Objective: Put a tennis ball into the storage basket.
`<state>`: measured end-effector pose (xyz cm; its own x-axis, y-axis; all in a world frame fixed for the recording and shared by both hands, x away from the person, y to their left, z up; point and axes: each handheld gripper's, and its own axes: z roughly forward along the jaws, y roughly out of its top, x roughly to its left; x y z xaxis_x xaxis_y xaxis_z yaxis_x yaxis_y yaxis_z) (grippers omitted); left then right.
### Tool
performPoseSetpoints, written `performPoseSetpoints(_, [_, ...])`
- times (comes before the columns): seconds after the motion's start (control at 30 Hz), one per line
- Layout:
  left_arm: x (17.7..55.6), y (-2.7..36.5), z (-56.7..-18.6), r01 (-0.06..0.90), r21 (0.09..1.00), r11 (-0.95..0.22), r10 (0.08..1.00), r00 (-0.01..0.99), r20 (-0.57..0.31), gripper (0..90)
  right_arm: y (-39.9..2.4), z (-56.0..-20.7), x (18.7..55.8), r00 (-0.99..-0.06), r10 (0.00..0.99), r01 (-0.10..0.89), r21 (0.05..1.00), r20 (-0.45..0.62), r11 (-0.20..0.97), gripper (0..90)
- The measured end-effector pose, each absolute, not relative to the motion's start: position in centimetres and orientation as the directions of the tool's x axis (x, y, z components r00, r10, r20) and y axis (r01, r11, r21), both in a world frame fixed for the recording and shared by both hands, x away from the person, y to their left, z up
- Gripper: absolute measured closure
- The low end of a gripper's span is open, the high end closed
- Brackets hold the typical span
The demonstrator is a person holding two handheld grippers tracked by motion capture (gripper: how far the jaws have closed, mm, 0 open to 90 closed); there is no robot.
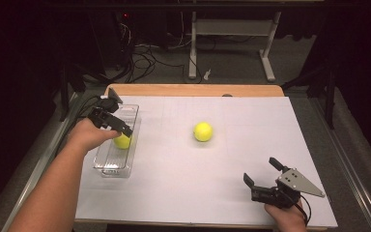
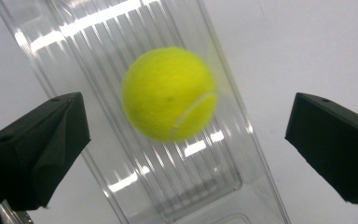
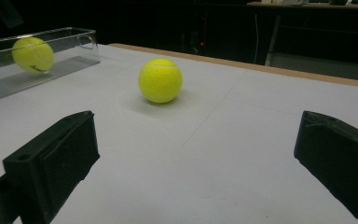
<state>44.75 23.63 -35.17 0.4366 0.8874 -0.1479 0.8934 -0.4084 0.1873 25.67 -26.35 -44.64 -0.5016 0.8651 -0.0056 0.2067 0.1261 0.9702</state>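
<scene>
A yellow tennis ball [image 1: 121,141] lies inside a clear plastic tray [image 1: 110,169] at the left of the table. My left gripper [image 1: 124,129] hovers just above it and is open. In the left gripper view the ball [image 2: 170,93] looks blurred over the tray's ribbed floor [image 2: 205,186], and the jaws of that gripper [image 2: 186,123] stand wide apart, clear of it. A second tennis ball [image 1: 203,131] rests on the white sheet near the middle. My right gripper [image 1: 261,170] sits low at the front right, open, with that ball [image 3: 160,80] well ahead of it.
White paper [image 1: 198,193] covers the wooden table, whose far edge [image 1: 193,90] shows bare wood. Beyond it is a dark floor with cables and a white desk frame [image 1: 232,29]. In the right gripper view the tray [image 3: 70,35] with its ball [image 3: 32,54] stands at far left.
</scene>
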Motion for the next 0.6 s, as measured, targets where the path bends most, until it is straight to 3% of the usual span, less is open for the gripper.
performPoseSetpoints(0.6, [42.8, 22.4, -34.2, 0.879, 0.163, -0.448, 0.867, 0.471, -0.160, 0.8, -26.2, -44.5, 25.6, -0.505, 0.863, 0.196, 0.972, -0.013, 0.130, 0.4])
